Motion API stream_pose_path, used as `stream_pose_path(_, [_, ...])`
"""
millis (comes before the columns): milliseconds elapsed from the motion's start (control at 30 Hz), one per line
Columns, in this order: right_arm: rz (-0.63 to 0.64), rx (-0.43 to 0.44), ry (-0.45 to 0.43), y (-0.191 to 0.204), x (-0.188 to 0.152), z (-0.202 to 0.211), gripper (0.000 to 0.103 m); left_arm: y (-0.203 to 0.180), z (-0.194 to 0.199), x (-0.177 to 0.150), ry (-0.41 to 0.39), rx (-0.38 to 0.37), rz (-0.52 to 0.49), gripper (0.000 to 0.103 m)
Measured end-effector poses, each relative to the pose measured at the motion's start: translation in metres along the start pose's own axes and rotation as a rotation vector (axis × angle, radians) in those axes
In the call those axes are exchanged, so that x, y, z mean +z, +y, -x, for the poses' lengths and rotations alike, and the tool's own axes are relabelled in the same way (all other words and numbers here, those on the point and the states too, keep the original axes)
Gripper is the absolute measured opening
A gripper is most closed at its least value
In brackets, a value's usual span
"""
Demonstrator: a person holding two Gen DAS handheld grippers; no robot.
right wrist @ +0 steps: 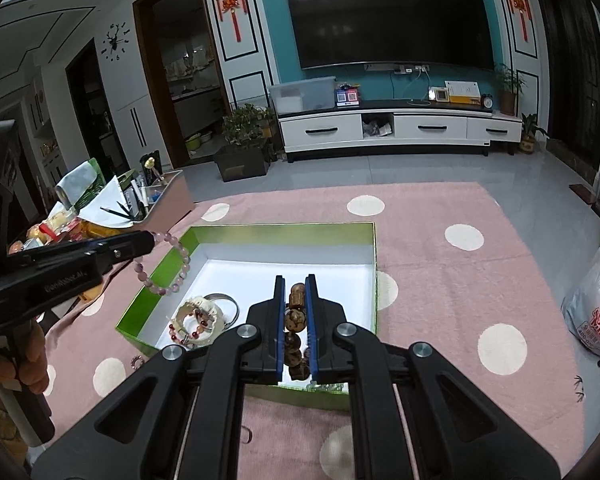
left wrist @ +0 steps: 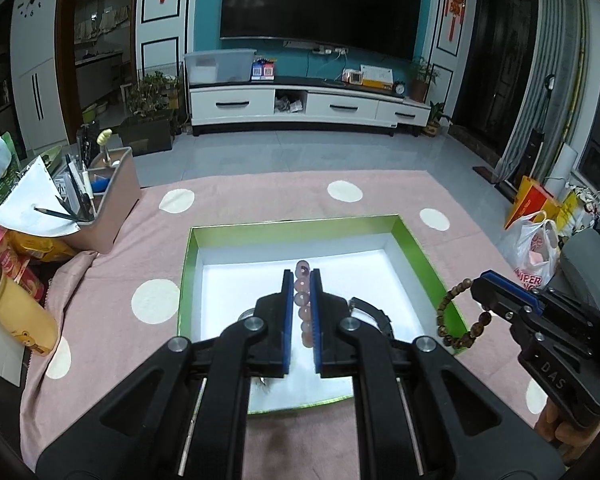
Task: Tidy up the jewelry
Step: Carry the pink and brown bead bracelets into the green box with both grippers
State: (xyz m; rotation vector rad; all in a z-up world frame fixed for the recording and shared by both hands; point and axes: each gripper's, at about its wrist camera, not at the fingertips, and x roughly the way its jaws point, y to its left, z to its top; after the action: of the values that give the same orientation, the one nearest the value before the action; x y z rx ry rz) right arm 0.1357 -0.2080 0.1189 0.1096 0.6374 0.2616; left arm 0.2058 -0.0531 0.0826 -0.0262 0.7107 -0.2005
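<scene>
Because both bracelets belong in the green box [right wrist: 364, 248], the left gripper [left wrist: 302, 276] pinches the pink bracelet [right wrist: 168, 264] above it while the right gripper [right wrist: 296, 280] clamps the brown bracelet [left wrist: 456, 320] over it.

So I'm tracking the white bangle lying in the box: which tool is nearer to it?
Left. The left tool, shut on the pink bead bracelet, hangs just above the white bangle; the right tool, holding the brown bead bracelet, is farther right.
</scene>
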Motion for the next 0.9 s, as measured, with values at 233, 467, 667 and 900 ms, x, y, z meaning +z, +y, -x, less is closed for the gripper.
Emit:
stream_pose_path(233, [-0.012, -0.001, 0.030, -0.003, 0.002, -0.024, 0.009, 0.004, -0.026, 0.004, 0.040, 0.019, 0.009, 0.007])
stream_pose_path(467, [-0.004, -0.011, 0.051, -0.003, 0.011, -0.045, 0.009, 0.003, -0.051, 0.008, 0.078, 0.030, 0.021, 0.007])
stream_pose_path(667, [0.016, -0.024, 0.069, -0.002, 0.019, -0.062, 0.009, -0.006, -0.070, 0.010, 0.102, 0.049, -0.013, 0.007])
stream_pose_path(900, [0.037, -0.041, 0.102, -0.002, 0.024, -0.081, 0.009, -0.011, -0.085, 0.012, 0.124, 0.057, -0.024, 0.007])
